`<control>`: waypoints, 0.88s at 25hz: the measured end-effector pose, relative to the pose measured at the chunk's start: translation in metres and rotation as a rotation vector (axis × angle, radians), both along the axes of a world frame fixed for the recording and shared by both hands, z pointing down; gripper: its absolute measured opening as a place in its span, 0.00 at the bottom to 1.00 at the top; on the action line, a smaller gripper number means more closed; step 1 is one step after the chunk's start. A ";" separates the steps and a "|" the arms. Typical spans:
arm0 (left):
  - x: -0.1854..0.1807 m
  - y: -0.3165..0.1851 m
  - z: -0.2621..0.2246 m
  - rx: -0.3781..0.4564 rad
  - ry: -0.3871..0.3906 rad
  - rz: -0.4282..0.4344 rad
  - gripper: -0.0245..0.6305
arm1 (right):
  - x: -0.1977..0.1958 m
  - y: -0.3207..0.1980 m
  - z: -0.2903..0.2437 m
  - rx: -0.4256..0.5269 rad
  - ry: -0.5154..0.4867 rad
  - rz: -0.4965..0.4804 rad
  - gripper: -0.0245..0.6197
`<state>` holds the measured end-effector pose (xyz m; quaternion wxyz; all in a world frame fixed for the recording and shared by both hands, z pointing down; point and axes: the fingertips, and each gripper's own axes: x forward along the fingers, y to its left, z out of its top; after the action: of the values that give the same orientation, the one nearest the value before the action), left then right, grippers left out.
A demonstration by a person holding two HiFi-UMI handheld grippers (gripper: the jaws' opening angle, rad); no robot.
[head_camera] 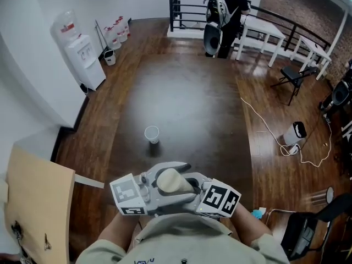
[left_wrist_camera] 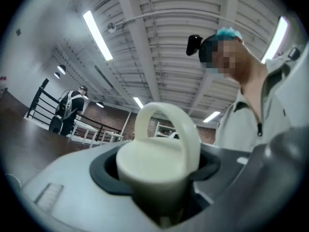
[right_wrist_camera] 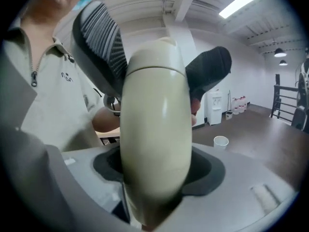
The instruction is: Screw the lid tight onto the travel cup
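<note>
Here, the left gripper (left_wrist_camera: 157, 178) is being kept clamped on the lid (left_wrist_camera: 152, 153), with the jaws pressing on either side of it. From the right gripper view, its ribbed pad (right_wrist_camera: 99, 37) and its dark pad (right_wrist_camera: 210, 69) are being seen against opposite sides of that lid end. The right gripper (right_wrist_camera: 154, 182) is being kept closed on the body of the travel cup (right_wrist_camera: 154, 129), which is filling the gap between its jaws.

The cup is being held off the ground between the two grippers, close in front of the person's chest. Its long axis is being carried roughly across the person's front. The lid end is being pointed away from the right gripper and toward the left one. The cup is being shown as a smooth, glossy, cream-coloured cylinder with rounded sides. A faint seam is being seen where the lid meets the body. A loop handle (left_wrist_camera: 190, 129) of the same cream colour is being seen arching over the flat lid top.

Further out, a white paper cup (head_camera: 152, 133) is being left standing on the dark wooden floor (head_camera: 187, 98), well apart from the grippers. A water dispenser (head_camera: 85, 59) is being seen against the white wall.
</note>
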<state>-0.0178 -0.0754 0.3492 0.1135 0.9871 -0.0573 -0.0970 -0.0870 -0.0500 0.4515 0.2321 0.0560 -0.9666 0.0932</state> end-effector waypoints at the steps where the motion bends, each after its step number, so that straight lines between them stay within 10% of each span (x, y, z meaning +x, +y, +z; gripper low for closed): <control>1: 0.001 0.000 -0.002 0.004 0.002 0.008 0.52 | 0.000 0.000 -0.001 -0.005 -0.010 0.002 0.51; 12: -0.016 -0.023 -0.012 0.040 0.010 -0.214 0.53 | 0.011 -0.028 -0.004 0.021 -0.044 0.226 0.51; 22: -0.014 0.015 -0.030 0.017 0.126 0.271 0.51 | 0.002 0.027 -0.030 -0.165 -0.223 -0.184 0.50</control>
<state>-0.0315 -0.0603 0.3194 0.1207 0.9787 0.0846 -0.1429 -0.0849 -0.0234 0.4219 0.1348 -0.0628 -0.9765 0.1562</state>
